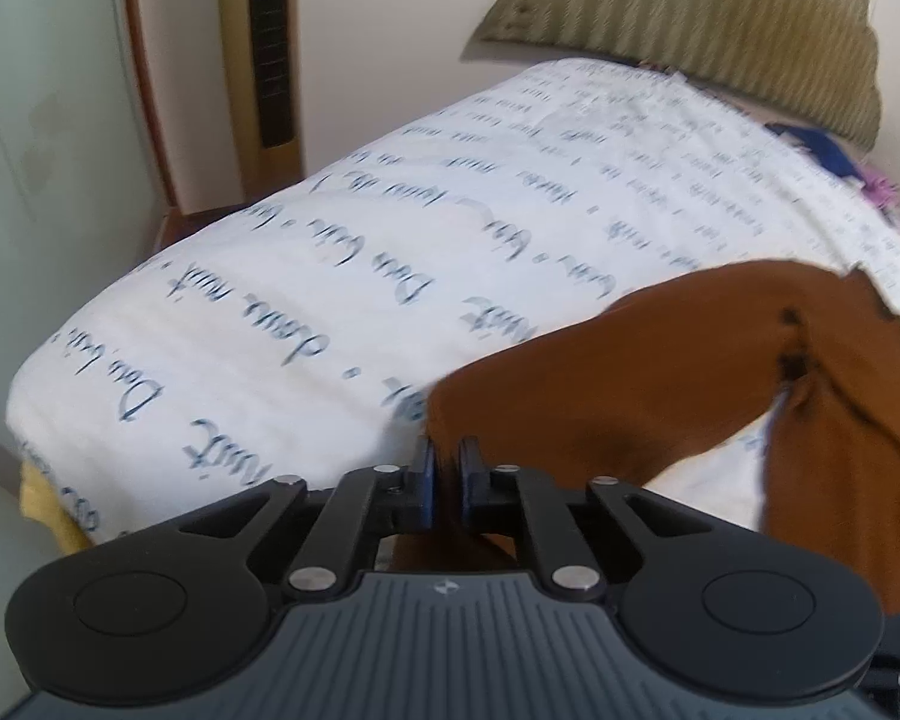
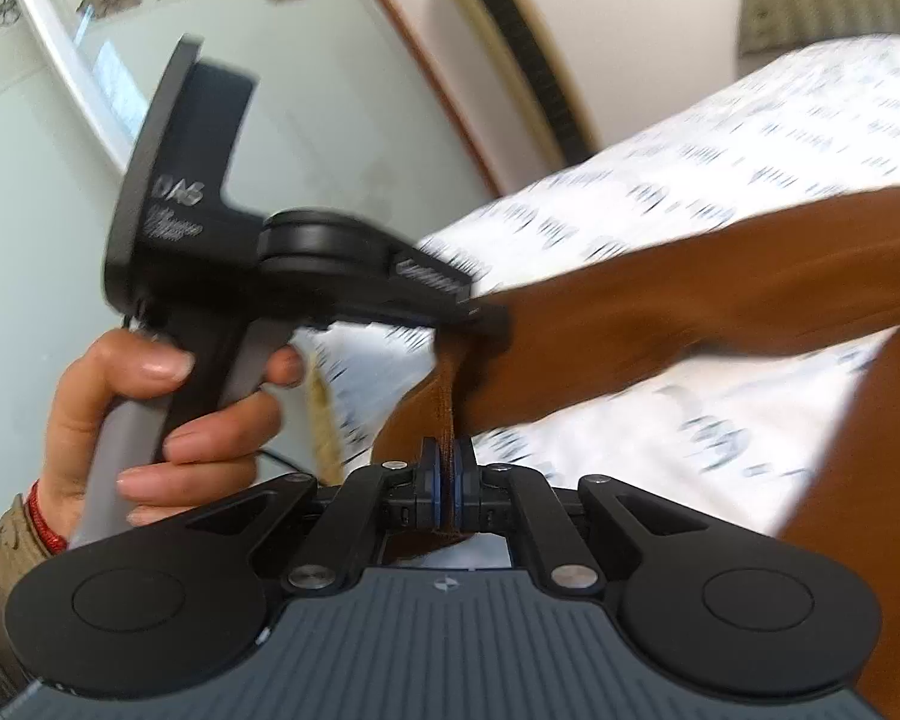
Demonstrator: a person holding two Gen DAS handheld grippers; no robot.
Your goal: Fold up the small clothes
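Both fingers pairs, left (image 1: 447, 474) and right (image 2: 448, 474), pinching brown garment (image 1: 630, 372) above script-printed sheet (image 1: 330, 276).

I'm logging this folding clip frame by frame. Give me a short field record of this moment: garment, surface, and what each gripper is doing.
garment: brown garment, lifted and stretched above the surface
surface: white cloth with blue script
left gripper: shut on an edge of the brown garment
right gripper: shut on a folded edge of the brown garment
left hand: seen from the right wrist camera, gripping the left gripper's handle
background: olive striped cushion beyond the cloth
image quality: motion blur in both views
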